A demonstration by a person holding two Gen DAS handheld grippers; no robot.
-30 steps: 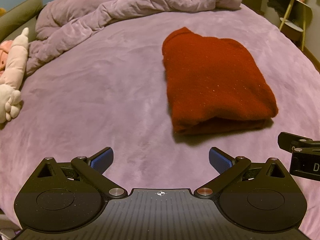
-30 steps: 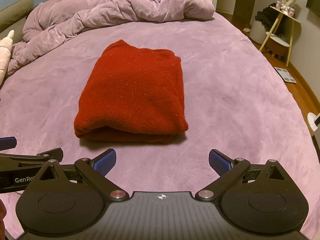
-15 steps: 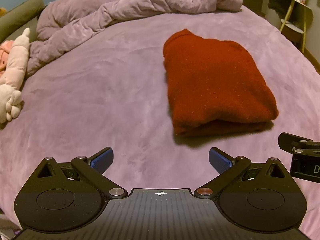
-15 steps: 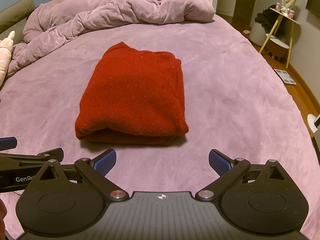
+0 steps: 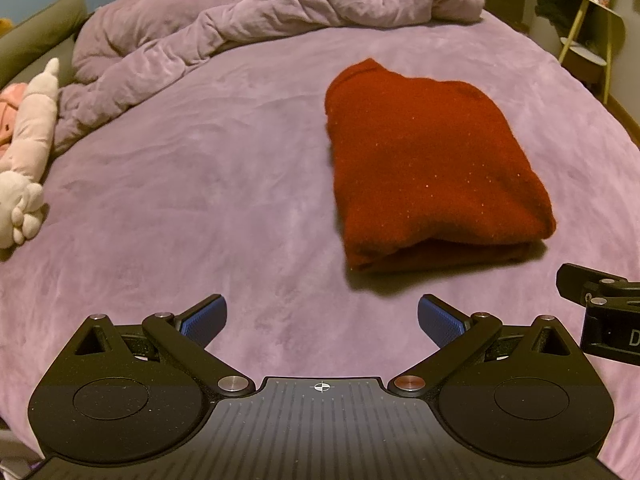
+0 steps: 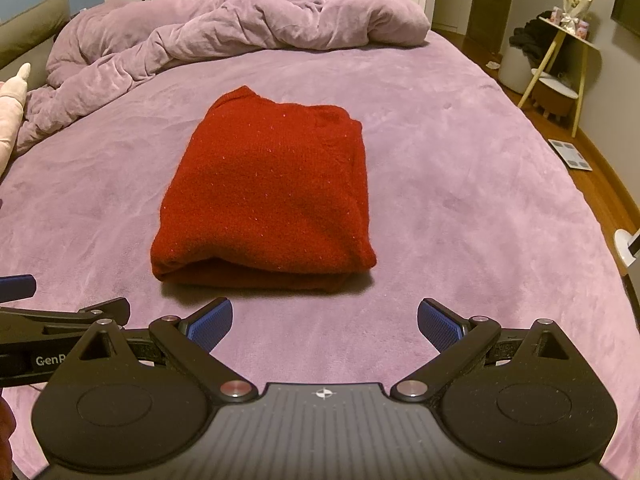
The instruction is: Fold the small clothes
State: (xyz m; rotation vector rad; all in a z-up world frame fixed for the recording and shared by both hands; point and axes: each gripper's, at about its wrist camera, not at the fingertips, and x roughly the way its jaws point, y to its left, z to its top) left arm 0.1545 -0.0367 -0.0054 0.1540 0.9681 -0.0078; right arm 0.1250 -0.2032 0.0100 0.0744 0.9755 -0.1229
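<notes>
The left gripper (image 5: 322, 322) is wide open and holds nothing. The right gripper (image 6: 325, 322) is wide open and empty too. Both hang low over the bed (image 6: 460, 168), side by side, a little back from the cloth, so I think the folding is done. The red sweater (image 6: 268, 192) lies just in front of them, folded into a neat flat block in the middle of the bed. The crumpled blanket (image 6: 240, 32) is pushed to the far end, out of the way.

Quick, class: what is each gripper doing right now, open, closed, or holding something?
Left gripper: open, holding nothing, short of the red garment.
Right gripper: open, holding nothing, short of the garment.
</notes>
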